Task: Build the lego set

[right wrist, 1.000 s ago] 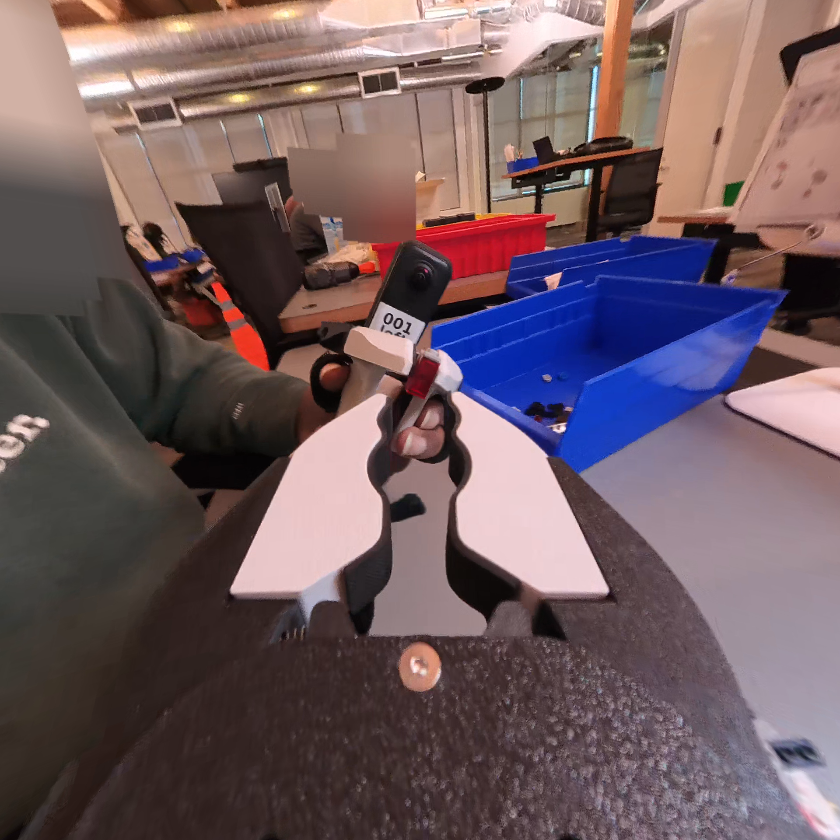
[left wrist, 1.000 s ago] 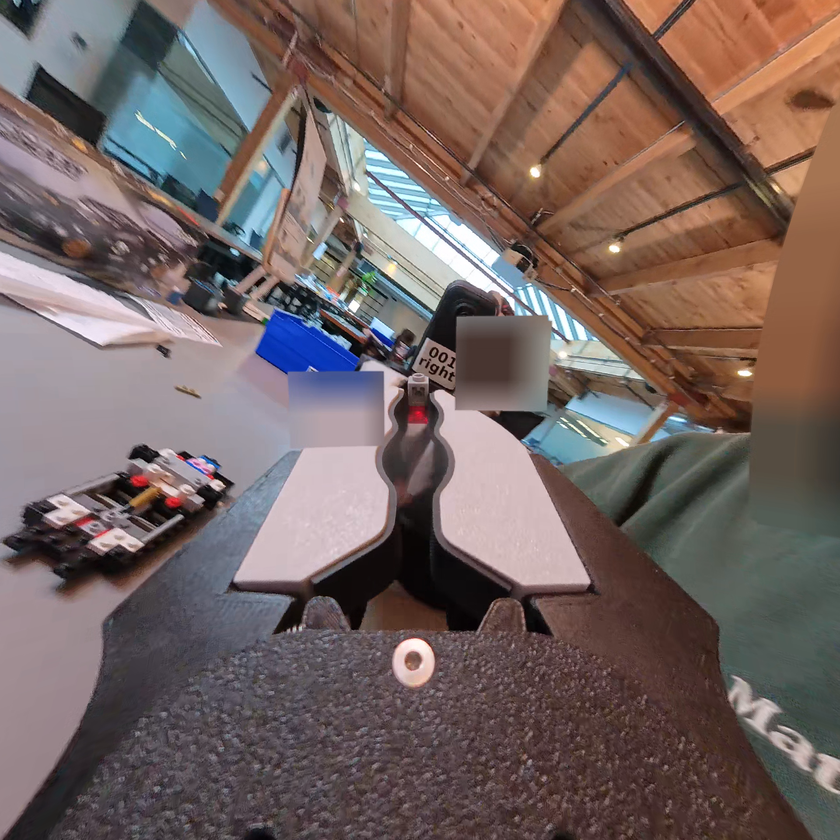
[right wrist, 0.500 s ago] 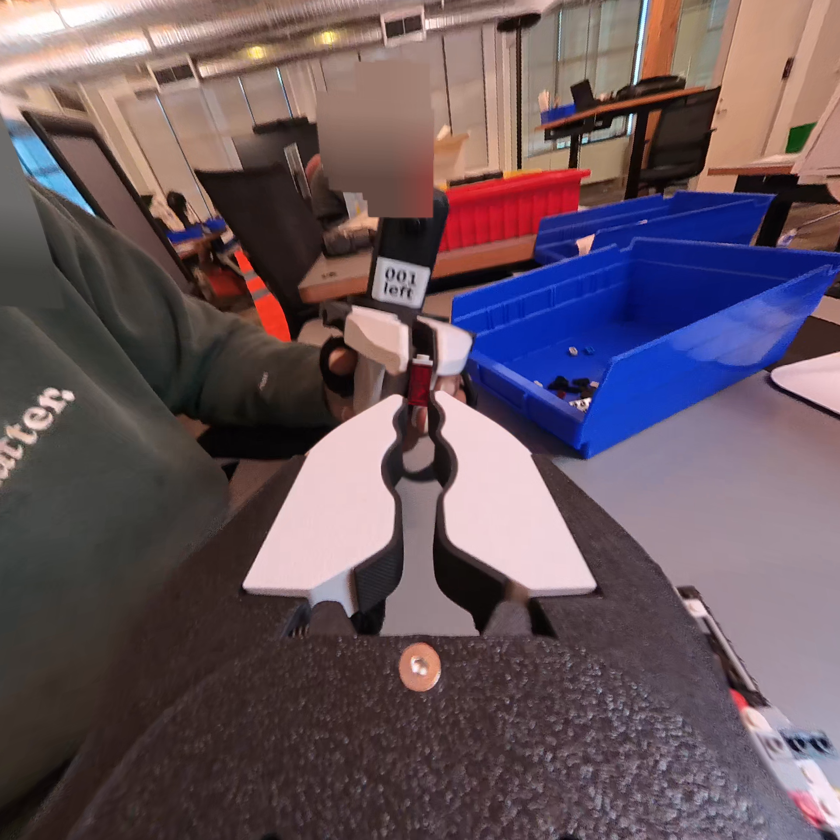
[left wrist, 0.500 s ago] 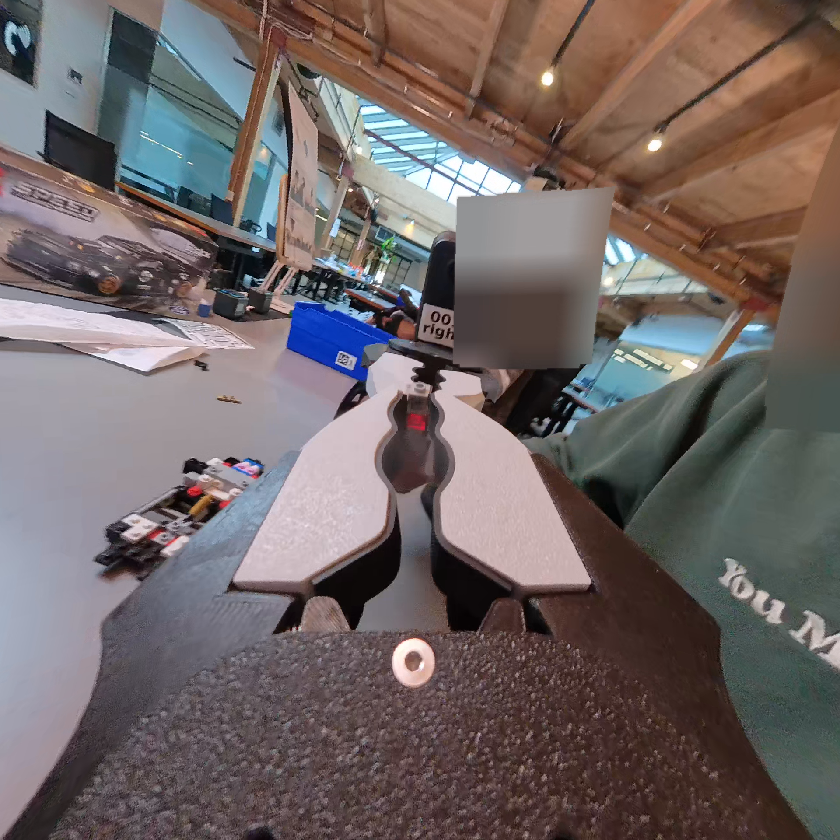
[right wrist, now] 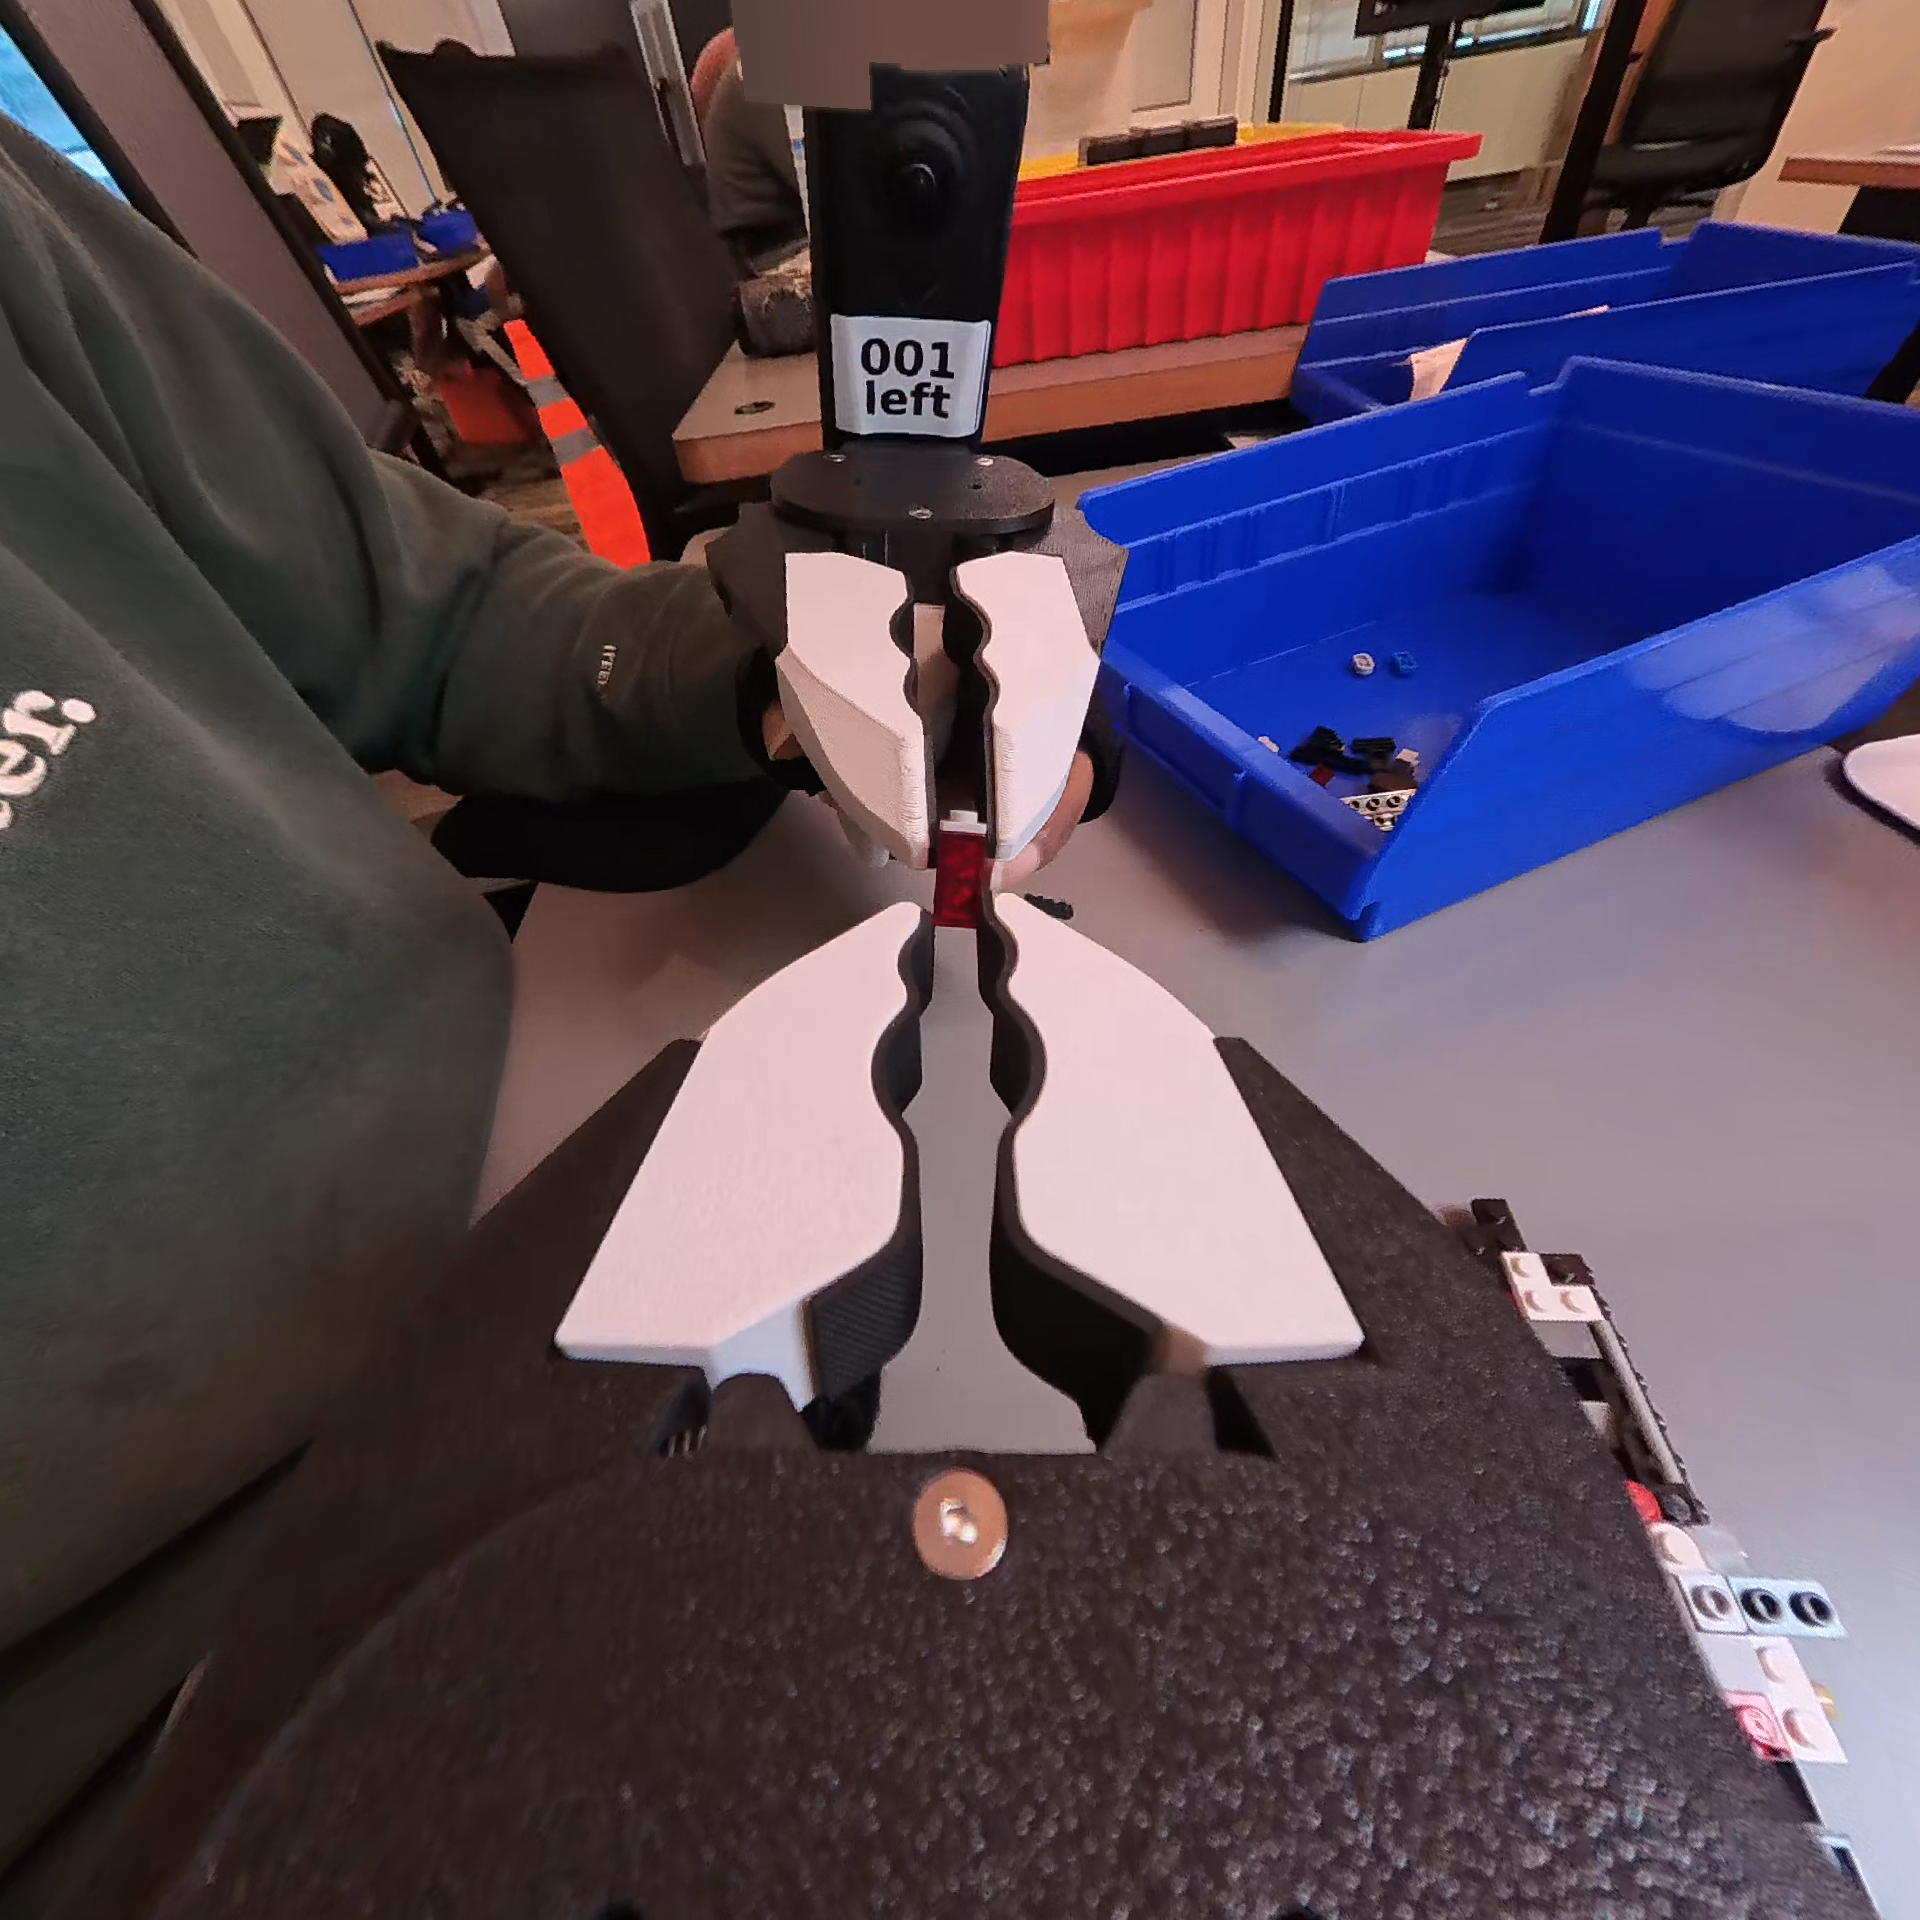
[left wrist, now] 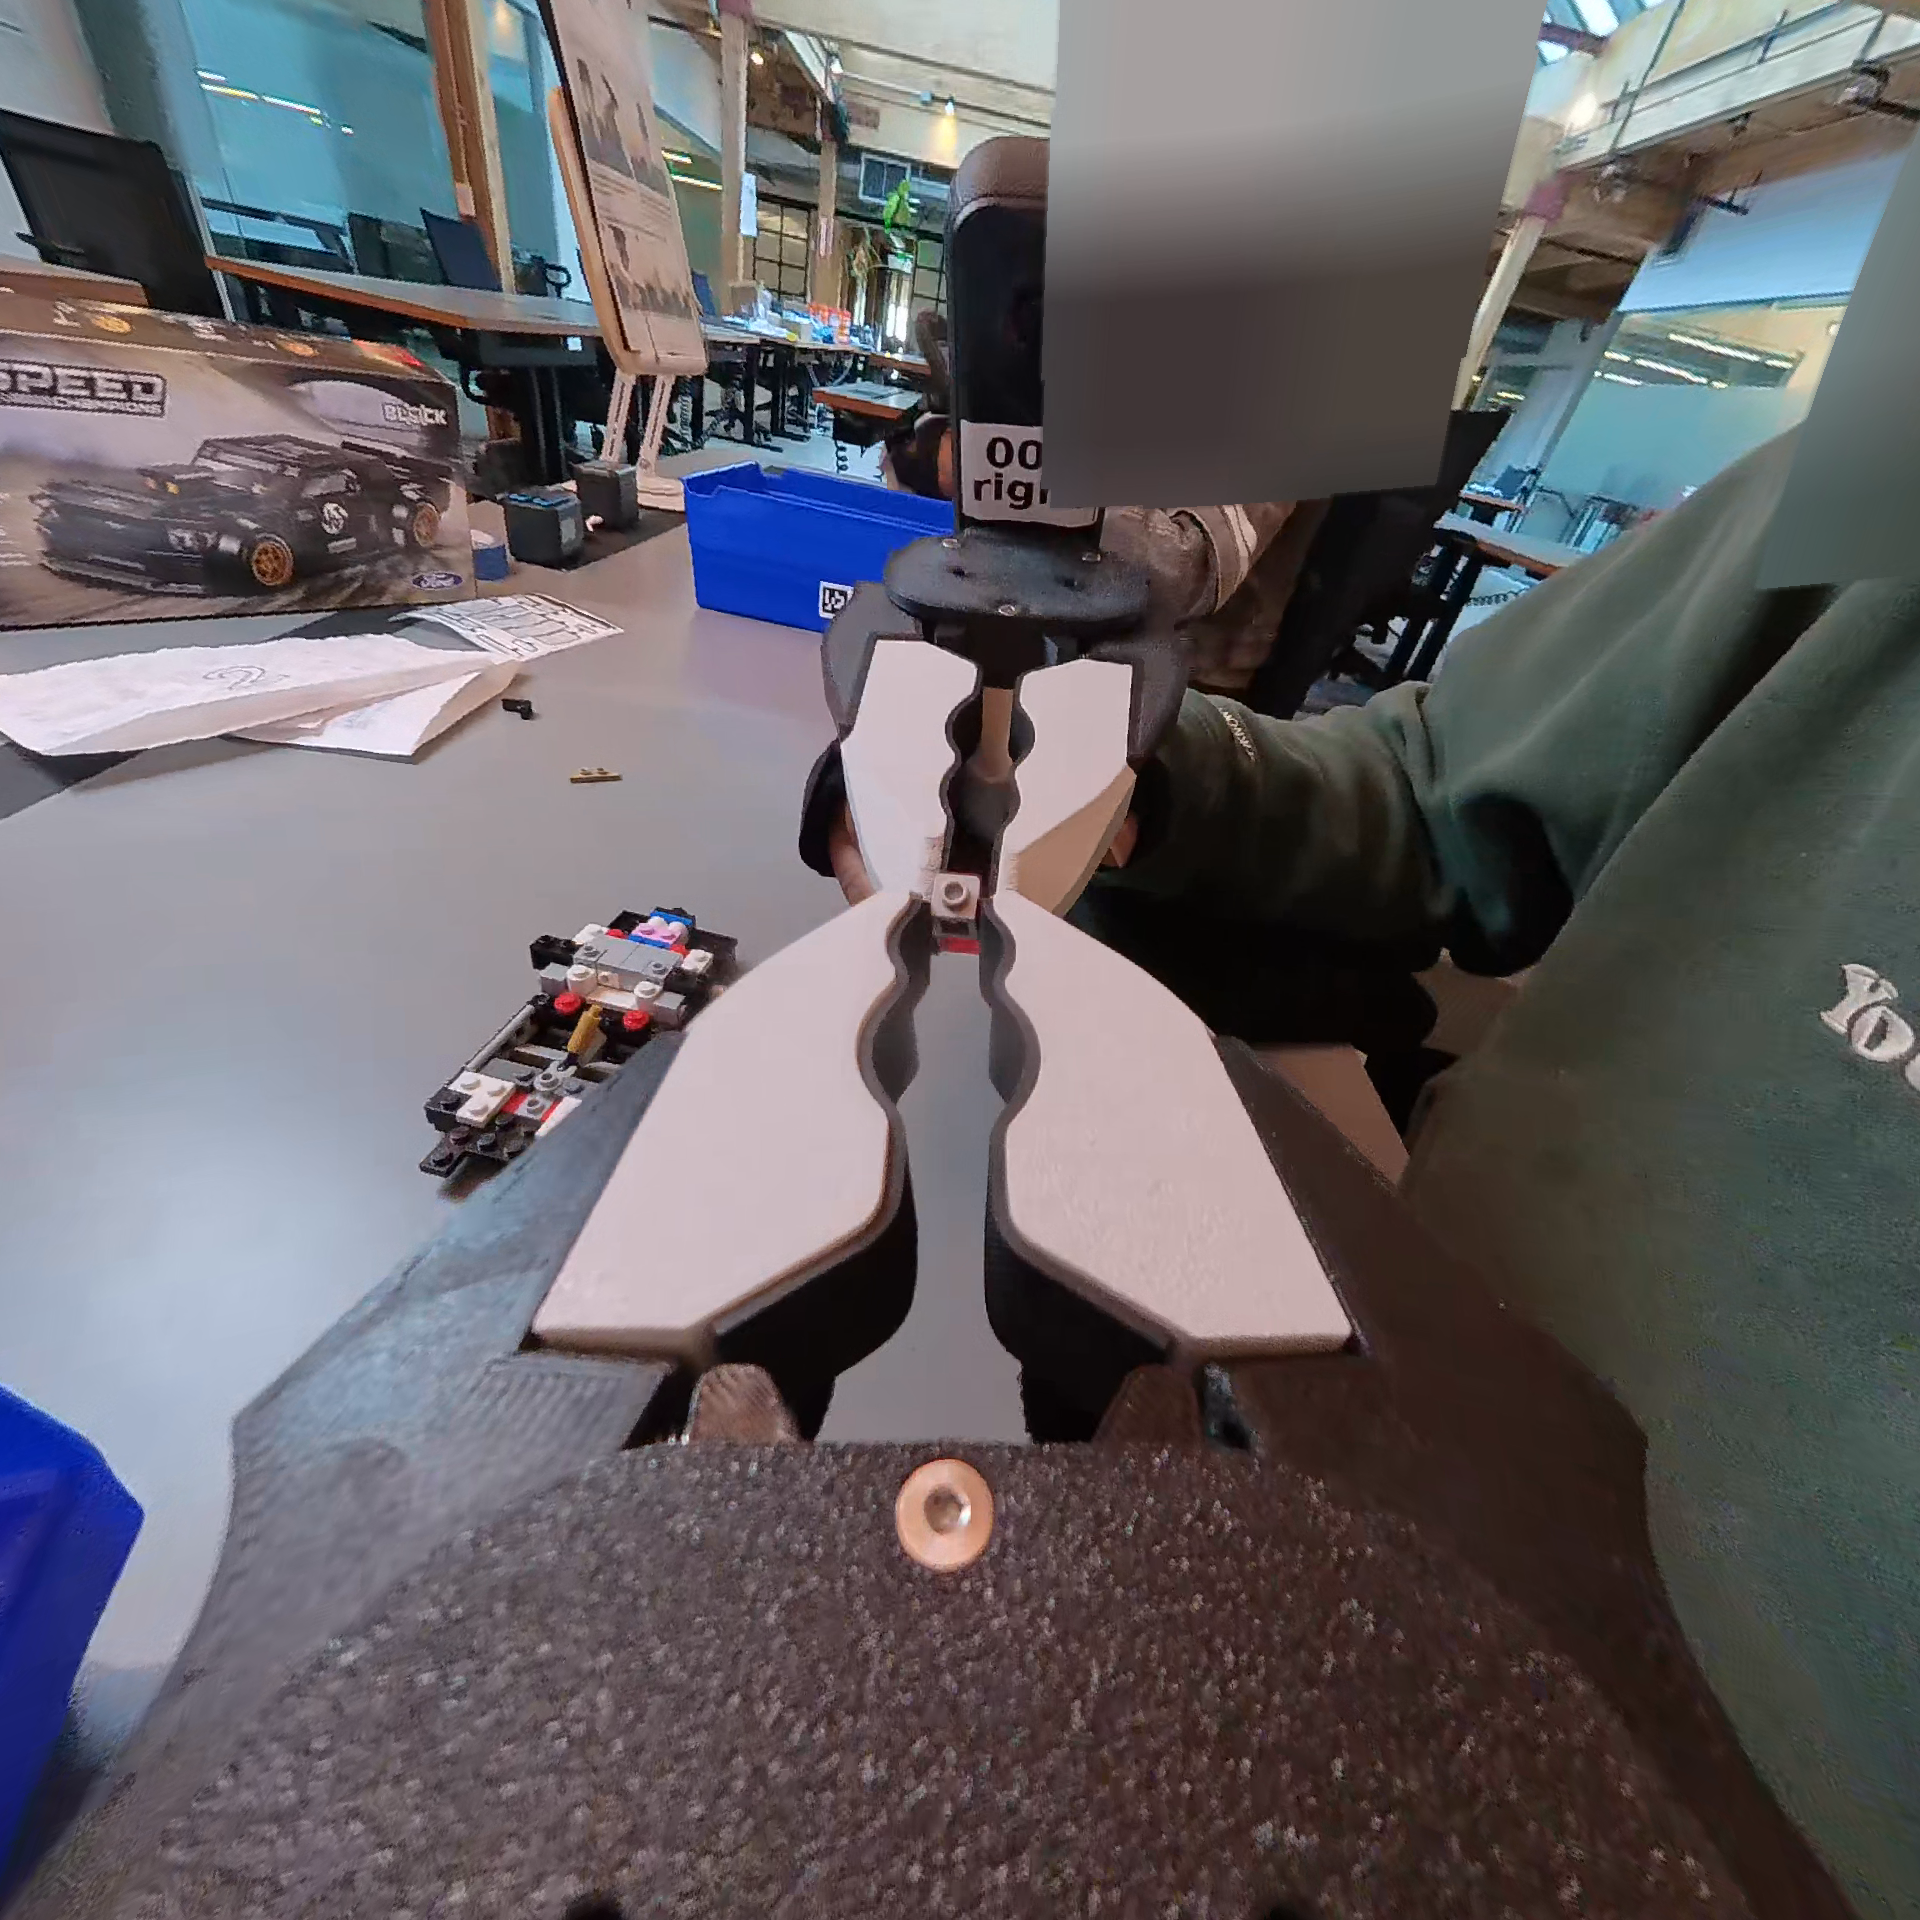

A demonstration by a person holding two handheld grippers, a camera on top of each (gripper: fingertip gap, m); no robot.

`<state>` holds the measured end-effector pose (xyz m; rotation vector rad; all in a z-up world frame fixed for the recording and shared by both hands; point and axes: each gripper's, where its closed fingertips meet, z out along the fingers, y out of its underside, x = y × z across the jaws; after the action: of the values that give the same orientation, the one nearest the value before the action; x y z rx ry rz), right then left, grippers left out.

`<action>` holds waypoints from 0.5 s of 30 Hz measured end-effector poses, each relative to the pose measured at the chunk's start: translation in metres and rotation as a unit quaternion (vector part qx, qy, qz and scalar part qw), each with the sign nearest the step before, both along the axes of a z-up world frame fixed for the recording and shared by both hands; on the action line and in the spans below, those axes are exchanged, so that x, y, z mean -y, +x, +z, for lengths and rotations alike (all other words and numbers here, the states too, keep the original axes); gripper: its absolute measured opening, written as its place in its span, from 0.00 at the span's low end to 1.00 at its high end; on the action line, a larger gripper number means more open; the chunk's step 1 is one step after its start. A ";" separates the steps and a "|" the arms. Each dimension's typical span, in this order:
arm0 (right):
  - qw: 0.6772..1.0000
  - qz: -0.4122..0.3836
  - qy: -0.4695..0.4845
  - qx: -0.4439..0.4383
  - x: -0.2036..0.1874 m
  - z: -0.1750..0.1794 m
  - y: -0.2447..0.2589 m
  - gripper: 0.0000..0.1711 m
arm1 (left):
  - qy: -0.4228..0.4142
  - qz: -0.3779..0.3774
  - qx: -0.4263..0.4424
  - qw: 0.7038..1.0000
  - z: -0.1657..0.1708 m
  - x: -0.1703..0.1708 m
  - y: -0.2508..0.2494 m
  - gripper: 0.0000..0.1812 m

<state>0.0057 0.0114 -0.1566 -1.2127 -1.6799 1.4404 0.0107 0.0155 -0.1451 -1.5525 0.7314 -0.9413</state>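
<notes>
Two grippers meet tip to tip above a grey table (left wrist: 260, 914). Between them is one small brick (left wrist: 956, 902), grey on top and red beneath.

The left gripper (left wrist: 956, 925) has its jaws drawn in to a narrow slit and pinches the brick at its very tips. The right gripper (right wrist: 956, 920) is just as nearly closed, its tips at the red end of the brick. Whether it truly grips there I cannot tell.

- One part-built chassis (left wrist: 577, 1039) lies flat on the table, just left of the left gripper.
- Two tiny loose pieces lie farther off, one tan (left wrist: 595, 774) and one black (left wrist: 517, 709).
- One car box (left wrist: 229, 488) stands at the back, with folded paper sheets (left wrist: 239, 686) in front of it.
- The right wrist view shows at least two blue bins; the near bin (right wrist: 1507, 644) holds a handful of small parts.
- One red bin (right wrist: 1226, 239) stands behind them.
- A person in a green sleeve (right wrist: 312, 623) holds the grippers.

A second ago the right jaws stood wider and both cameras were tilted, the left one up at the ceiling. Since then they have levelled, the right jaws have narrowed, and the grippers have drawn close, so each fills more of the other's view. The brick stays in the left tips and the chassis on the table
</notes>
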 end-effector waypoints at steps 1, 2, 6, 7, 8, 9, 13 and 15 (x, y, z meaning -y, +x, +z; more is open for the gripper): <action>1.000 0.000 -0.001 -0.001 0.000 0.000 0.000 0.05 | -0.002 0.000 0.001 1.000 0.000 0.000 0.000 0.05; 1.000 0.000 -0.003 -0.003 0.000 0.001 0.000 0.05 | -0.002 0.000 0.003 1.000 0.000 0.000 0.000 0.05; 1.000 0.005 -0.022 -0.019 0.001 0.005 -0.001 0.08 | -0.004 0.008 0.017 1.000 0.000 -0.002 0.000 0.04; 1.000 0.004 -0.020 -0.018 0.002 0.004 -0.001 0.05 | -0.005 0.002 0.018 1.000 -0.001 -0.001 0.002 0.04; 1.000 0.003 -0.010 -0.021 0.001 0.004 -0.001 0.05 | -0.006 -0.004 0.024 1.000 -0.001 0.001 0.003 0.04; 1.000 0.002 -0.002 -0.020 0.001 0.004 -0.001 0.05 | -0.005 -0.004 0.025 1.000 -0.001 0.001 0.003 0.04; 1.000 0.003 -0.014 -0.024 0.001 0.013 0.001 0.05 | 0.005 -0.005 0.044 0.999 0.007 0.001 0.004 0.04; 0.999 0.019 -0.043 -0.022 0.004 0.016 0.004 0.05 | 0.026 -0.007 0.041 0.999 0.011 0.003 0.006 0.04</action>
<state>0.0099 0.0077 -0.1405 -1.1909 -1.6344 1.5663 0.0168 0.0121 -0.1345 -1.4569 0.7028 -0.9837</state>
